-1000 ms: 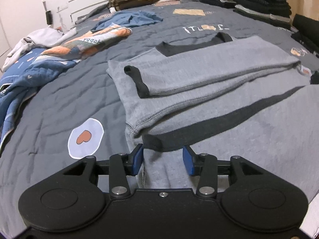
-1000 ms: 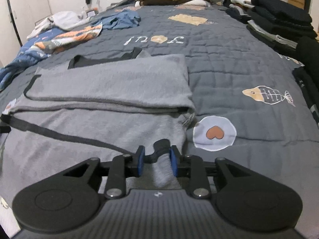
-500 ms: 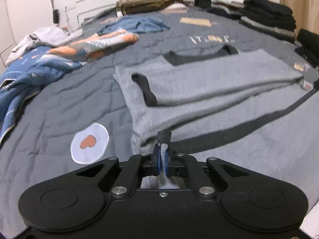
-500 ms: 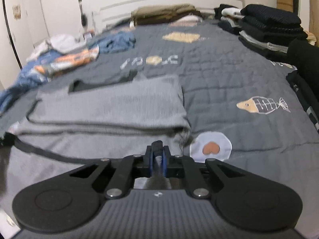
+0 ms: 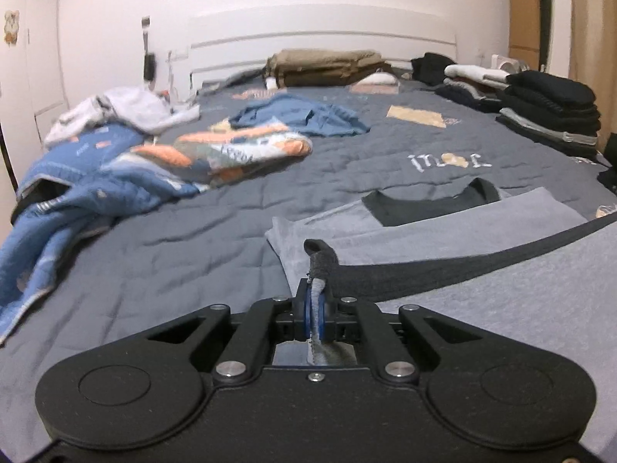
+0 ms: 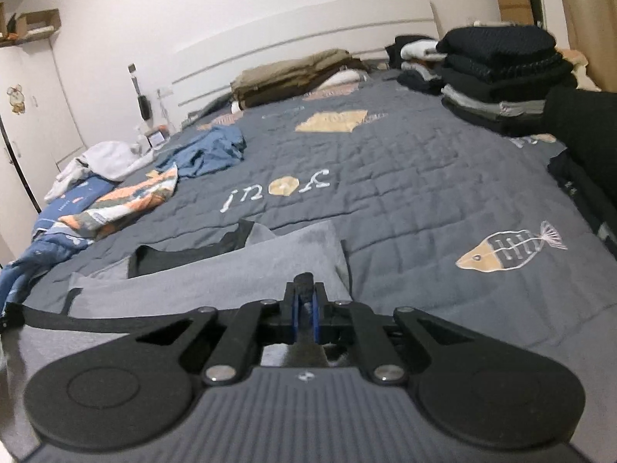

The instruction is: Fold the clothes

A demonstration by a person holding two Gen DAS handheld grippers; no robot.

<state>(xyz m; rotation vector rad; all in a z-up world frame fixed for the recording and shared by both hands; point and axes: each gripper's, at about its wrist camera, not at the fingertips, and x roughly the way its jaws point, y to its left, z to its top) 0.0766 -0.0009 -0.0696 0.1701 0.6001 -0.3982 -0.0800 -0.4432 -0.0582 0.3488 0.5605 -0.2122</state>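
A grey sweater (image 5: 501, 301) with black collar, cuffs and hem band lies partly folded on the dark grey quilt (image 5: 193, 239). My left gripper (image 5: 316, 308) is shut on the sweater's black hem at its left corner, and the pinched cloth sticks up between the blue pads. In the right wrist view the same grey sweater (image 6: 231, 281) spreads ahead, and my right gripper (image 6: 304, 308) is shut on the hem at the right corner. The hem band (image 6: 77, 320) stretches between the two grips, lifted off the bed.
Unfolded clothes lie at the left: a blue quilted jacket (image 5: 69, 208), an orange patterned piece (image 5: 239, 150), a blue shirt (image 5: 304, 115) and a white garment (image 5: 127, 110). Stacks of folded dark clothes (image 5: 547, 112) line the right edge. A brown folded pile (image 5: 327, 67) sits by the headboard.
Both grippers closed on the sweater's hem corners, then rose and tilted up, lifting the hem off the bed.
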